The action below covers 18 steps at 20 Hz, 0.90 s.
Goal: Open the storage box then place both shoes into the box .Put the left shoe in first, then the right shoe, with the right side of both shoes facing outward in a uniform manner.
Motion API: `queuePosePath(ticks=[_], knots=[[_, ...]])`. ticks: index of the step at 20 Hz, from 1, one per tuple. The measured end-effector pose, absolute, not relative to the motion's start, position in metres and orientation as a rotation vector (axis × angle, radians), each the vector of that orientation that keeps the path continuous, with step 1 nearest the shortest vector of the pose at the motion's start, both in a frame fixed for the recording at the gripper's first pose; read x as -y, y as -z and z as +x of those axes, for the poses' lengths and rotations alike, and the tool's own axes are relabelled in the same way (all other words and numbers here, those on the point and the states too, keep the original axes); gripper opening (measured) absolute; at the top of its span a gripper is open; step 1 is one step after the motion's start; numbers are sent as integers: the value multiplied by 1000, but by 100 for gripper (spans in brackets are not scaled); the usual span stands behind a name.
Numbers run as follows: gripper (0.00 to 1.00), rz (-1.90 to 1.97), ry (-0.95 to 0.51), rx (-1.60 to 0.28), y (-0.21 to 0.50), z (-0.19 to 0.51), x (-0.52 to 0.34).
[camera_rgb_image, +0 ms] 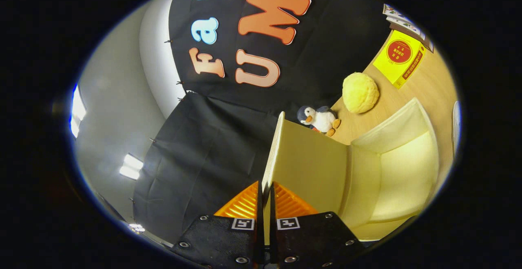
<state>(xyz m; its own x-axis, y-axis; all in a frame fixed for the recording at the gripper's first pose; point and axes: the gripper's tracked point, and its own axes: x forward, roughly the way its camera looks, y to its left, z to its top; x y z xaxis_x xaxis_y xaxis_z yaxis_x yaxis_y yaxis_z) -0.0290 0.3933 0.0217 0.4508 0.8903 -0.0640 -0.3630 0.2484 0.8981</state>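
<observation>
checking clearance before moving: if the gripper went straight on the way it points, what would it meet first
The gripper is shut on the box lid, whose edge runs ahead; past it, probably the black cloth wall, though depth is unclear.

Yellow sheet point(399, 58) on the wooden table point(432, 85) carries a red round seal and a red strip of print, too small to read. Square black-and-white coded tags point(265, 223) sit on the gripper point(266, 195) fingers; no readable text there.
</observation>
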Motion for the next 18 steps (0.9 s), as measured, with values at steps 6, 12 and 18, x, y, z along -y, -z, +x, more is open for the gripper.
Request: queuePosePath(ticks=[6, 12, 18], knots=[[15, 809, -931, -655, -9, -34, -452], [98, 508, -821, -613, 28, -27, -467], [98, 460, -753, -581, 35, -26, -434]])
